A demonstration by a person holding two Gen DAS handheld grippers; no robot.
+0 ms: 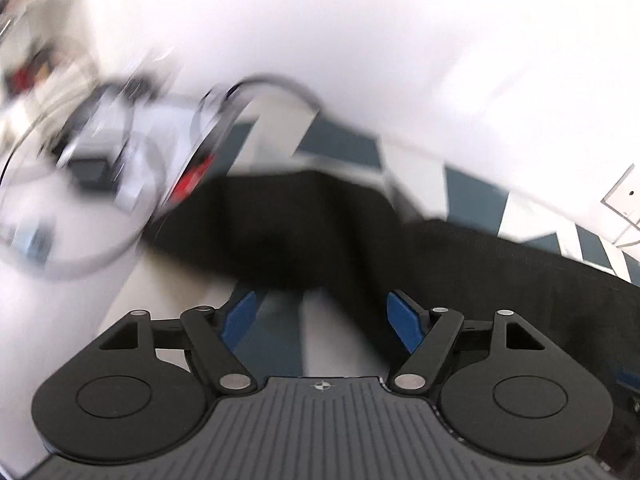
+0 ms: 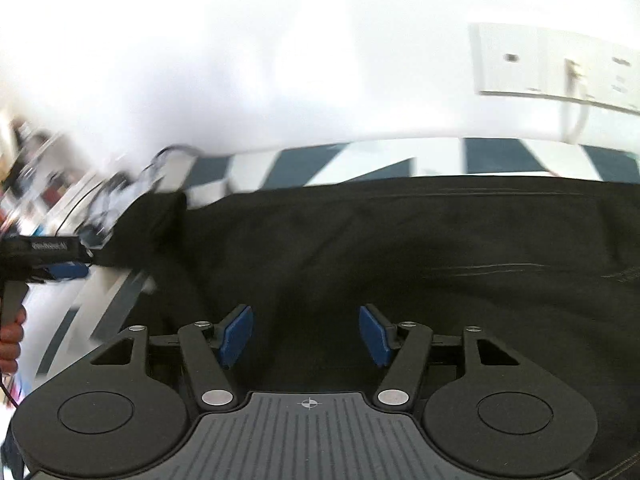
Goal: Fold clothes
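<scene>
With both the left tool (image 1: pixel 322 314) and right tool (image 2: pixel 306 334) open and empty, the black garment (image 2: pixel 400 248) may slump, undoing the fold on the checkered surface (image 2: pixel 360 160).

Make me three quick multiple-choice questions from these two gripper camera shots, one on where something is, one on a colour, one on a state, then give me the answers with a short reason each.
1. In the right wrist view, where does the other gripper show?
A. far left edge
B. top right
C. centre

2. What colour is the garment?
A. red
B. black
C. yellow

3. How do the right gripper's jaws stand?
A. clamped on cloth
B. apart, with nothing pinched
C. out of view

Answers:
1. A: the left gripper sits at the left edge, at the end of the garment.
2. B: the black garment lies on the checked cloth.
3. B: the right gripper shows a clear gap between its blue pads, above the fabric.
</scene>
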